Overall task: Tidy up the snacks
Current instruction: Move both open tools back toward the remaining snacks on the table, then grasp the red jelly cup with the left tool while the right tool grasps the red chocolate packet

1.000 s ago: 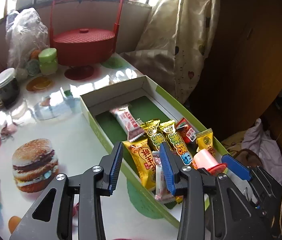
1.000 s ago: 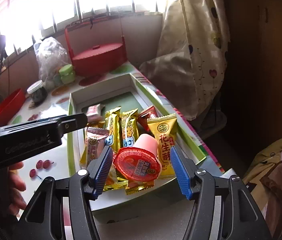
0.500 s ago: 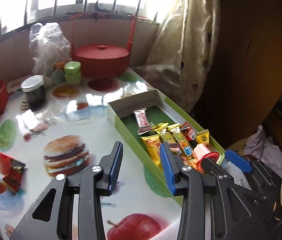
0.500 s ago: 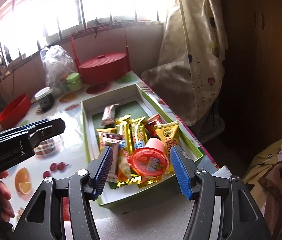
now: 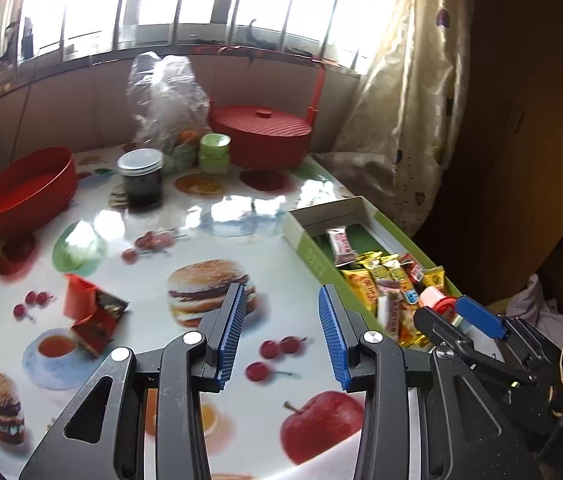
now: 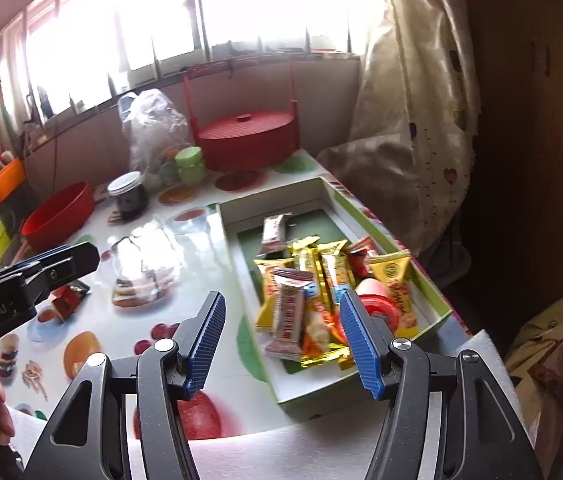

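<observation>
The left gripper (image 5: pixel 281 330) and right gripper (image 6: pixel 281 340) both hang with jaws apart and nothing between them. Wrapped snacks (image 6: pixel 305 288) lie heaped in the shallow green-rimmed cardboard box (image 6: pixel 233 240) at the right edge of the glossy food-print table (image 5: pixel 209 240). 1 red snack packet (image 5: pixel 91 320) lies loose well left of it. Beyond stand a red plastic bowl (image 5: pixel 29 196), dark glass jar (image 5: pixel 141 178), red lidded basket (image 5: pixel 261 132) and clear plastic bag (image 5: pixel 165 92).

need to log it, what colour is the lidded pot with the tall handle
Red, lid and handle too: the round lidded pot, clearest in the left wrist view.
</observation>
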`<state>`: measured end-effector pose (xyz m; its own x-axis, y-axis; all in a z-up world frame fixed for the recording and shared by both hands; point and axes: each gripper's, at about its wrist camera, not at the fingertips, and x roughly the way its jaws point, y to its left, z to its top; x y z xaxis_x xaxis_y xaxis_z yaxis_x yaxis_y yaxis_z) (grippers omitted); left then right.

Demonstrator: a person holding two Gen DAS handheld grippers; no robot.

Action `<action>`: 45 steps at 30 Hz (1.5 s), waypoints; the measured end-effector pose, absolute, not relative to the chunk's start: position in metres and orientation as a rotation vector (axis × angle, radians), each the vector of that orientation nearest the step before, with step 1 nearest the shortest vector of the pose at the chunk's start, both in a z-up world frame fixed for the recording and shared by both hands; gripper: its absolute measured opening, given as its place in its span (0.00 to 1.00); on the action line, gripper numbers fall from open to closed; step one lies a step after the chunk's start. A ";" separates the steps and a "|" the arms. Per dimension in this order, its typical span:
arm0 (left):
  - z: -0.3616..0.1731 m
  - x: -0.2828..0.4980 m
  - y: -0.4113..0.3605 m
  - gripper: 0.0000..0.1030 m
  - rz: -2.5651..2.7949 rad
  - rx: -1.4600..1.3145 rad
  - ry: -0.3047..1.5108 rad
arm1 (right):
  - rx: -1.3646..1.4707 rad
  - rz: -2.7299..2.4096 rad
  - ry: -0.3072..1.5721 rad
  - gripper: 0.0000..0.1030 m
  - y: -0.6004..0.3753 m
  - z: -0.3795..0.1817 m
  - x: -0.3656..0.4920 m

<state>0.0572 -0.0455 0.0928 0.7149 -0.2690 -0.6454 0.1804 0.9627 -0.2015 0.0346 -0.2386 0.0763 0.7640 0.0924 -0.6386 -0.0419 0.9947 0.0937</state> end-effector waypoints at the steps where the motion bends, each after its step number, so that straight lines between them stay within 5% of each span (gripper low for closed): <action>1: 0.092 0.056 -0.043 0.38 -0.243 -0.129 0.734 | 0.074 0.080 0.697 0.58 -0.237 0.077 0.035; 45: 0.034 0.078 0.115 0.38 0.071 -0.303 0.824 | -0.017 0.429 0.815 0.58 -0.085 0.044 0.131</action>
